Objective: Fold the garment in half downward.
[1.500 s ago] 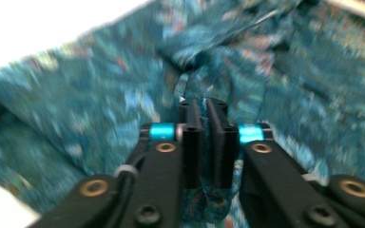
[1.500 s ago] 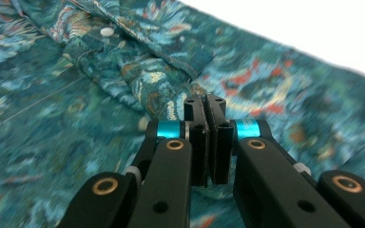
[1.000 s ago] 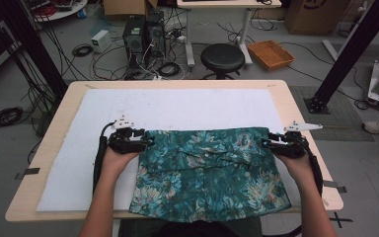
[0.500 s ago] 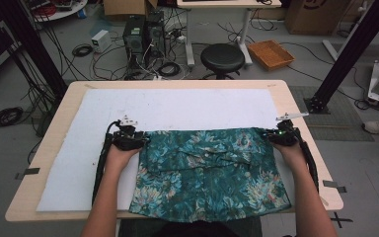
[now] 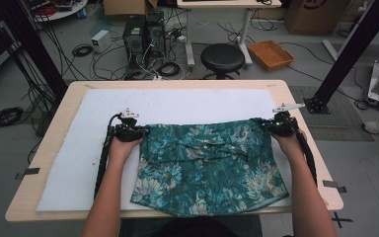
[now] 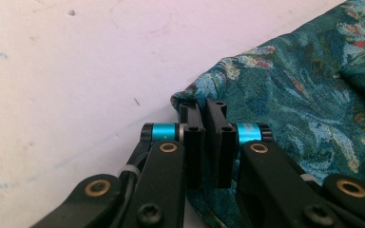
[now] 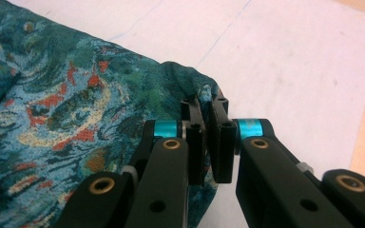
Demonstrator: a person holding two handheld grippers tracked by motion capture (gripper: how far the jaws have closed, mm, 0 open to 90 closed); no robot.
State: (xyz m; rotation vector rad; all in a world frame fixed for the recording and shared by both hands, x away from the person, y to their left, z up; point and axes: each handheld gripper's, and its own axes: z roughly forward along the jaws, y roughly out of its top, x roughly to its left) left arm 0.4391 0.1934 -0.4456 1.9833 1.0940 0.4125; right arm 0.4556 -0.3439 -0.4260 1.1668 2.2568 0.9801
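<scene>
A teal floral garment [image 5: 207, 163] lies spread on the white mat [image 5: 74, 168], its near hem at the table's front edge. My left gripper [image 5: 137, 132] is at the garment's far left corner. In the left gripper view its jaws [image 6: 203, 107] have just been closing and pinch the fabric corner [image 6: 195, 90]. My right gripper [image 5: 269, 126] is at the far right corner. There too the jaws [image 7: 204, 104] have just been closing, with a fold of cloth [image 7: 180, 80] caught between them. Both forearms reach in from the bottom of the high view.
The mat covers most of a pale wooden table [image 5: 54, 133]. Bare mat stretches beyond the garment and to its left. Past the far edge stand a black stool [image 5: 222, 57], computer towers [image 5: 140, 37] and floor cables. A dark slanted post [image 5: 348, 54] rises at the right.
Both hands have slid a little farther from the person, onto the garment's far corners, the right one more. Both pairs of jaws have closed on the fabric.
</scene>
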